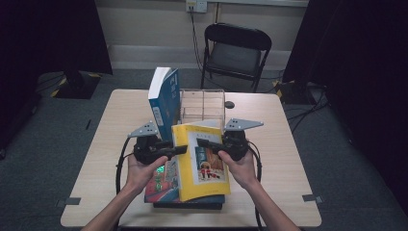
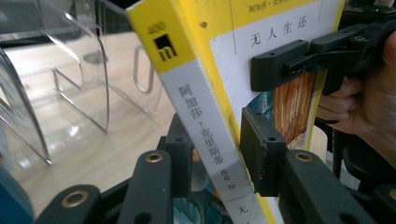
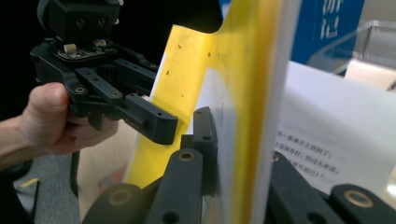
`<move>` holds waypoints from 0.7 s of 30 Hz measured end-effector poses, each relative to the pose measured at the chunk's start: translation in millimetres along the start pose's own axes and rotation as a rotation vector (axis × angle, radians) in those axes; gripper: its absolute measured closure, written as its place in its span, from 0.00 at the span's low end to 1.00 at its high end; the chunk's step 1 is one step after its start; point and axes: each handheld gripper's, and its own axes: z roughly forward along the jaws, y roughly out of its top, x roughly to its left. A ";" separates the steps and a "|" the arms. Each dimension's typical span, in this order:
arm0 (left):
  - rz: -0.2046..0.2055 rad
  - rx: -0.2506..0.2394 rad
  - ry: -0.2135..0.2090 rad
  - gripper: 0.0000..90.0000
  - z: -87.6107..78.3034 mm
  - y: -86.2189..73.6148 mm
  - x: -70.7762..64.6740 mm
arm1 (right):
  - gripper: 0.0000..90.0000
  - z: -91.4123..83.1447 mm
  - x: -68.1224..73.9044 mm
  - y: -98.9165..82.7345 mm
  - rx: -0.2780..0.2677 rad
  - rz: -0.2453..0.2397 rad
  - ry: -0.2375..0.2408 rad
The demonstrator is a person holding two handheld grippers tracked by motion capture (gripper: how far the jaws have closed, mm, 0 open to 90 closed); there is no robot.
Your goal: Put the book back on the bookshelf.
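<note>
Gripping yellow book (image 1: pixel 199 163), both grippers

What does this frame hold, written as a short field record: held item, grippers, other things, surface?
held item: yellow book, tilted, raised above the book stack
left gripper: shut on the yellow book's spine edge
right gripper: shut on the yellow book's opposite edge
other things: blue book standing upright beside a clear acrylic rack; folding chair behind the table
surface: light wooden table
</note>
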 end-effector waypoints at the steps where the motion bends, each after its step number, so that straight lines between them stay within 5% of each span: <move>1: 0.031 0.000 0.016 0.74 -1.2 4.9 -1.9 | 0.95 -0.3 0.7 2.7 -0.008 -0.007 0.001; 7: 0.087 -0.031 0.035 0.79 -11.2 18.9 -3.9 | 0.95 -1.1 0.4 15.9 -0.092 -0.026 0.019; 11: 0.068 -0.046 0.008 0.76 -14.8 11.7 -5.8 | 0.95 -0.9 4.0 12.2 -0.095 -0.045 0.051; 21: 0.092 -0.065 -0.039 0.71 -14.1 6.3 -14.1 | 0.95 -12.5 15.4 7.3 -0.097 -0.096 0.084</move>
